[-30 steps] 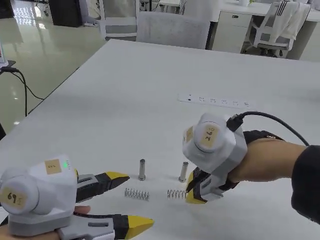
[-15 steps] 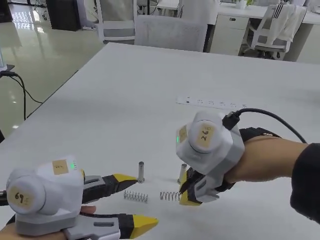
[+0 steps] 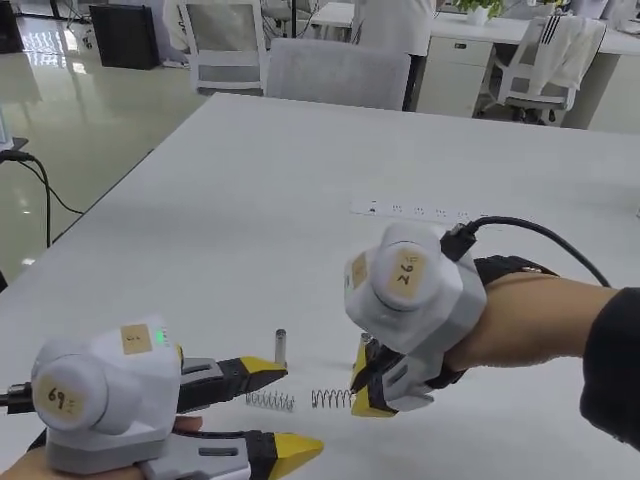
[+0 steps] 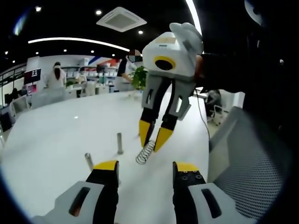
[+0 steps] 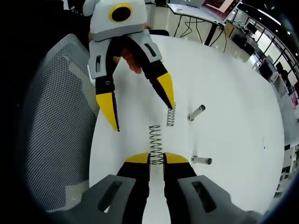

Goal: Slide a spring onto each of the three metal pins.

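Observation:
Two short metal pins stand upright on the white table, one on the left and one half hidden behind my right gripper. That gripper is shut on one end of a spring, which lies along the table. In the right gripper view the spring runs out from between the closed jaws. A second spring lies loose just to the left. My left gripper is open at the near left, with one fingertip close to the loose spring.
A white power strip lies further back on the table. A black cable runs from the right gripper. Office chairs stand beyond the far edge. The near table edge is just behind the left gripper.
My right gripper has dragged its spring a little to the left, closer to the loose spring. The left gripper has edged towards the springs. The head camera has tilted slightly.

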`<state>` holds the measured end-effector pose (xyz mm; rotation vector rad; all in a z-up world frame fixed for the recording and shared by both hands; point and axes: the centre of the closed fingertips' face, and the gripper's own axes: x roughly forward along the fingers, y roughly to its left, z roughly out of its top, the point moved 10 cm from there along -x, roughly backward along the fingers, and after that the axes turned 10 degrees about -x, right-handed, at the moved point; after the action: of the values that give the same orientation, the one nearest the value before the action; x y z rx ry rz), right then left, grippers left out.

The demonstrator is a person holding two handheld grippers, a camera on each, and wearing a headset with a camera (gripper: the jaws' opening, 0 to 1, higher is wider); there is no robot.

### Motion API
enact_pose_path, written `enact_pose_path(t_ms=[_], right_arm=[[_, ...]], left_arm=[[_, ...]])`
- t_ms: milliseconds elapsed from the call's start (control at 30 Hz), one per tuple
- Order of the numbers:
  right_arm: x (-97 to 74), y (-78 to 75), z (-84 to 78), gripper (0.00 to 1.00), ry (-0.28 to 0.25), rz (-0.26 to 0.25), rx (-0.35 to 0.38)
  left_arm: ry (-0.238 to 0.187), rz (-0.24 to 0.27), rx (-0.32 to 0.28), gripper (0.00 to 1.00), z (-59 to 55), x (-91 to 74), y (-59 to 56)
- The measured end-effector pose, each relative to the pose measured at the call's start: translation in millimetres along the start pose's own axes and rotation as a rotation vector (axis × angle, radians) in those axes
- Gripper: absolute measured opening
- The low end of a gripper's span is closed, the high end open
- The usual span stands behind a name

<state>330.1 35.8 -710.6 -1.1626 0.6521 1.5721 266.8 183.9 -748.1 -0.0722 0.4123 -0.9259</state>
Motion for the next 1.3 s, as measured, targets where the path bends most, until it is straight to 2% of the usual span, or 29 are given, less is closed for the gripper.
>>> enact_pose_path(t_ms=[667, 1300], right_arm=[[-4.1, 5.2, 9.5, 0.07, -0.014, -0.003, -0.038], [-3.5, 5.3, 13.3, 0.07, -0.019, 0.004, -0.057]], left_arm=[[0.006, -0.020, 0.029, 0.29, 3.8, 4.3, -5.8], [0.007, -0.025, 0.043, 0.25, 4.6, 4.9, -6.2]])
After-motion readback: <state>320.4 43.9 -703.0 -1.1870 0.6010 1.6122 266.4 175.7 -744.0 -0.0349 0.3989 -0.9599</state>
